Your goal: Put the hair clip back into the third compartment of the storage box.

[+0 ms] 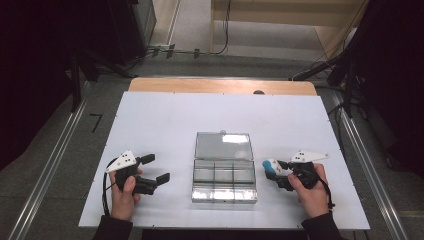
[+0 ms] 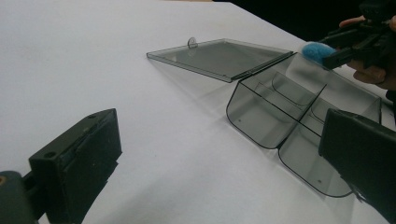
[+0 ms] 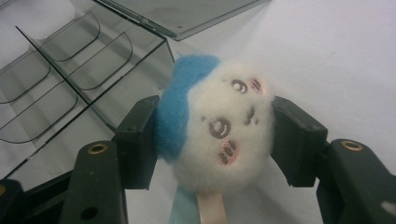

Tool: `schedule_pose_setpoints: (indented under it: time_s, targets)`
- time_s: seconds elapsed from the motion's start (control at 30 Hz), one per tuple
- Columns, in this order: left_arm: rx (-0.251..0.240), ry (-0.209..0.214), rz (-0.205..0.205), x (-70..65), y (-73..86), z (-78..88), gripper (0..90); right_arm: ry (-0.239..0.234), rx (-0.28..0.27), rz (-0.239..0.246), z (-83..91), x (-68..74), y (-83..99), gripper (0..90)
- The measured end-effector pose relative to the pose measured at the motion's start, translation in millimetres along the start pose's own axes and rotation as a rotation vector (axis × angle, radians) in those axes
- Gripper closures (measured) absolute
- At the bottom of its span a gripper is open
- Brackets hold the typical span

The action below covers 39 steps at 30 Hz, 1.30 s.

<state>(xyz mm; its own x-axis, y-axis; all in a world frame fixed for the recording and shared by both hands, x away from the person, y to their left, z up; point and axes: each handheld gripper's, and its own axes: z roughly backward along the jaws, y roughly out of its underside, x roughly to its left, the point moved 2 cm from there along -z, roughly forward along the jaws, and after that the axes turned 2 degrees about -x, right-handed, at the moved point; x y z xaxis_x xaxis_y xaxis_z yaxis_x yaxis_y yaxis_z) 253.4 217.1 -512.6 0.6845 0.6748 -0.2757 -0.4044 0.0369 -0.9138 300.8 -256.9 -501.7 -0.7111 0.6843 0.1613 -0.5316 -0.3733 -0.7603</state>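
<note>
The right gripper [image 1: 275,170], its fingers clenched on a blue-and-white plush toy [image 3: 215,123], holds it just right of the clear compartment box [image 1: 224,181]. Best to carry it level over a compartment before lowering. The left gripper [image 1: 156,169], left of the box, has its fingers released and empty.

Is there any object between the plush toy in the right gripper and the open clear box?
Nothing visible stands in the way. The right gripper holds the plush toy just beside the clear box. Its lid lies flat behind, the compartments look empty, and the left gripper stays on the far side.
</note>
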Motion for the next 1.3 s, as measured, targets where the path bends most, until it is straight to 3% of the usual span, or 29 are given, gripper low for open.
schedule_pose_setpoints:
  time_s: [0.73, 0.97, 1.3]
  targets:
    - [-0.002, 0.004, -0.002, -0.4, 0.7, 0.4, 0.0, -0.027, -0.058, -0.02, 12.6, 2.8, -12.6, 36.8]
    - [0.0, 0.004, -0.004, -0.6, 0.9, 0.6, 0.0, -0.033, -0.064, -0.038, 13.6, 4.2, -14.4, 36.8]
    - [0.0, 0.004, -0.004, -0.8, 1.0, 0.6, 0.0, -0.046, -0.066, -0.029, 13.8, 11.3, -17.9, 36.7]
